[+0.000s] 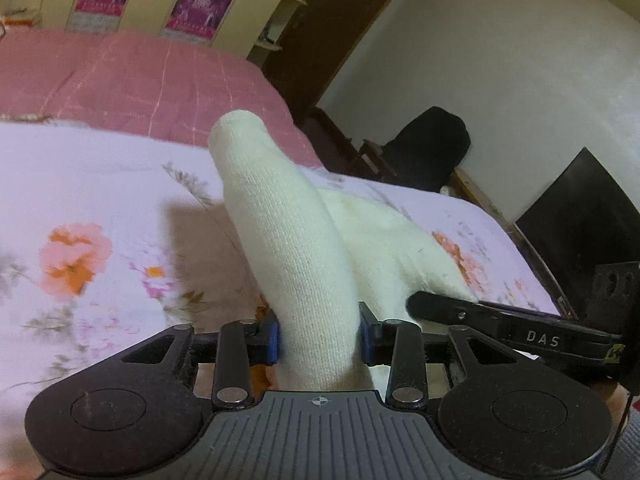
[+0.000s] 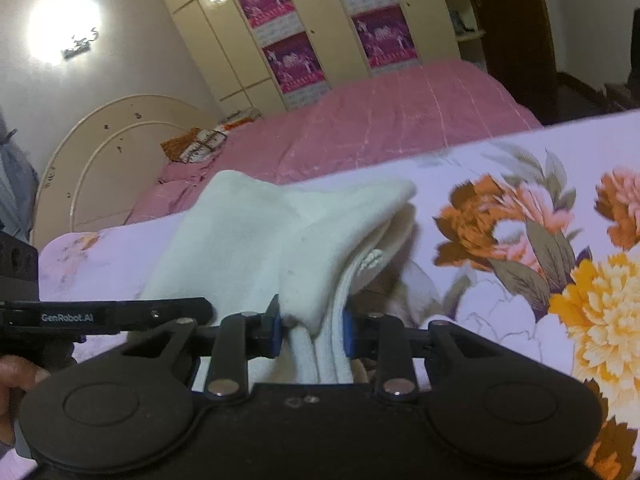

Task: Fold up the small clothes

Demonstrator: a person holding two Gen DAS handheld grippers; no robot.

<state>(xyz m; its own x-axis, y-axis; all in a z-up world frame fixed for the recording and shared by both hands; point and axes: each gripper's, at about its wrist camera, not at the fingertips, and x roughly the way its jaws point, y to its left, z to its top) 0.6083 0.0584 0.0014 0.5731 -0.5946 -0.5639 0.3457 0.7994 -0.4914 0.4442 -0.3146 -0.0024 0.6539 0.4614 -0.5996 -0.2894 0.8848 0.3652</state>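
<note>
Left wrist view: left gripper (image 1: 320, 334) pinches a rolled end of the white sock (image 1: 288, 232), lifted above the floral sheet (image 1: 100, 184). Right gripper (image 2: 312, 326) clamps bunched layers, probably the cuff end. Risk: uneven pull slips one end free. Only the right view shows the layered edges.

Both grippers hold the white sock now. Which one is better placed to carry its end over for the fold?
Probably left. The left gripper pinches one free tube of the white sock; the right gripper clamps several bunched layers.
</note>
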